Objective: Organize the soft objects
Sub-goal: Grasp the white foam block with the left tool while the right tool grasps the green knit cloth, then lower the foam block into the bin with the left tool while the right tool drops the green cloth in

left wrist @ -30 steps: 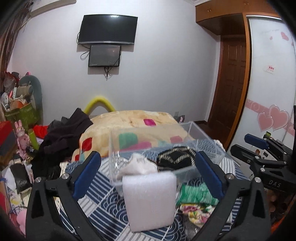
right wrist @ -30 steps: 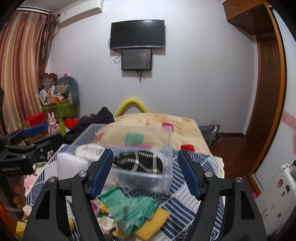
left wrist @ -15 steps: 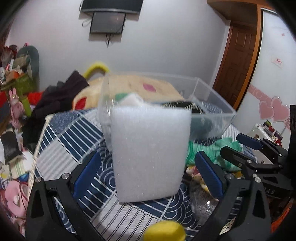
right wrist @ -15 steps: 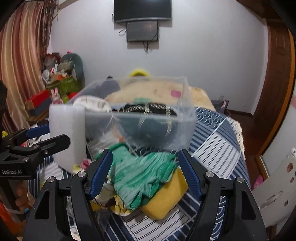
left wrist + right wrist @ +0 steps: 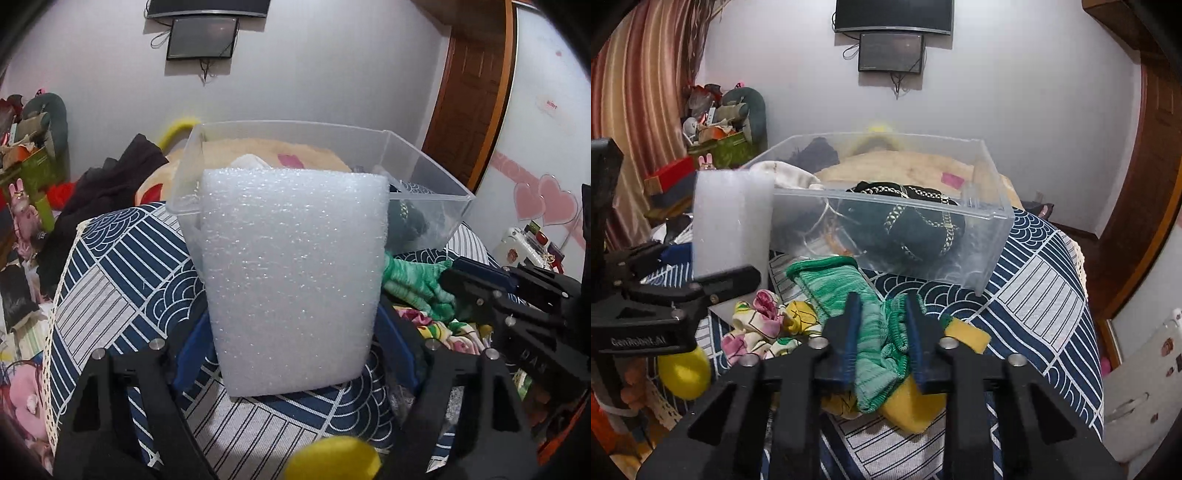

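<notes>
My left gripper [image 5: 293, 354] is shut on a white foam block [image 5: 291, 277] that stands upright on the patterned blanket, against the front of a clear plastic bin [image 5: 436, 192]. The block also shows in the right wrist view [image 5: 729, 221]. My right gripper [image 5: 882, 332] is shut on a green knitted cloth [image 5: 875, 332] that lies over a yellow sponge [image 5: 912, 402]. The clear bin [image 5: 993, 240] holds a black item with gold trim [image 5: 912, 221] and a white cloth [image 5: 786, 175].
A floral cloth [image 5: 757, 328] and a yellow ball [image 5: 685, 373] lie left of the green cloth. The navy and white blanket [image 5: 1045, 280] covers the bed. Dark clothes [image 5: 110, 181] and cluttered shelves [image 5: 716, 133] are at the left, a wooden door [image 5: 476, 99] at the right.
Both grippers have moved forward and down and closed: the left on the foam block, the right on the green cloth.
</notes>
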